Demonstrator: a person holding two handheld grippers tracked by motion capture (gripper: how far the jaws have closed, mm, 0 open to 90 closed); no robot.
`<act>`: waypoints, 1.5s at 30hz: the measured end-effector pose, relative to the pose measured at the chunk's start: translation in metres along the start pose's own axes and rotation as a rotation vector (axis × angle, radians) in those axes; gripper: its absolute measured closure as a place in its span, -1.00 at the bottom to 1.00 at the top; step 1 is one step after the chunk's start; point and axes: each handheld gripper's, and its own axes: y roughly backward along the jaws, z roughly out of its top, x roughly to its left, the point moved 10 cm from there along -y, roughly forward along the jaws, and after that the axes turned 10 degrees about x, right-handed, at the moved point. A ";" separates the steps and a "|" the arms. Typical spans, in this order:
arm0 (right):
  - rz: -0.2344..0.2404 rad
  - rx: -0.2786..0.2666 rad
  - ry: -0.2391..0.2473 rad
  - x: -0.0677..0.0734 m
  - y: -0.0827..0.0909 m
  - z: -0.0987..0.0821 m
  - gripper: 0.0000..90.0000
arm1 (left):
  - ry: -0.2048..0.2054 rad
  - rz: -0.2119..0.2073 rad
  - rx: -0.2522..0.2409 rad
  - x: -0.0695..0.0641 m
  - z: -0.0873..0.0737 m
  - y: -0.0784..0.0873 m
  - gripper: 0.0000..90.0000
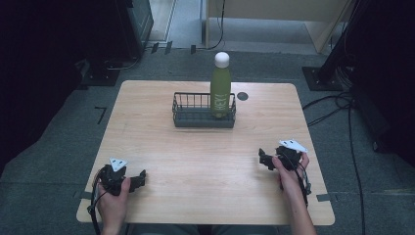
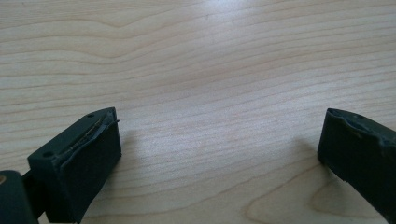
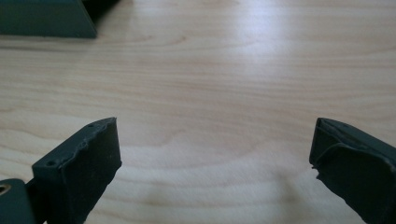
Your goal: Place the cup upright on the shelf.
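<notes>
Your left tool (image 1: 139, 179) rests low on the near left of the surface (image 1: 205, 161), jaws spread wide with nothing between them; the left gripper view has bare wood grain between the two pads. Your right tool (image 1: 264, 159) sits at the near right, equally agape and empty, and a corner of the dark basket (image 3: 46, 18) shows at the top left of the right gripper view.

You appear to be at the very start: both tools parked, neither one reaching. Well apart from them, at the far middle of the surface, stands the wire basket (image 1: 195, 117), and upright in its right end is a green bottle (image 1: 220, 90) with a white cap. The rest of the basket looks empty.

The next move likely calls for carrying one tool forward, probably the right one, squaring its open jaws on the bottle's body above the basket rim, then closing.
</notes>
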 end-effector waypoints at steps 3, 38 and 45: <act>-0.010 0.010 -0.018 -0.008 0.001 -0.009 -0.96 | 0.000 0.000 0.000 0.000 0.000 0.000 -1.00; -0.102 0.115 0.006 -0.059 0.037 -0.065 -1.00 | 0.000 0.000 0.000 0.000 0.000 0.000 -1.00; -0.104 0.114 0.004 -0.059 0.036 -0.065 -1.00 | 0.000 -0.001 0.000 0.000 0.000 0.000 -1.00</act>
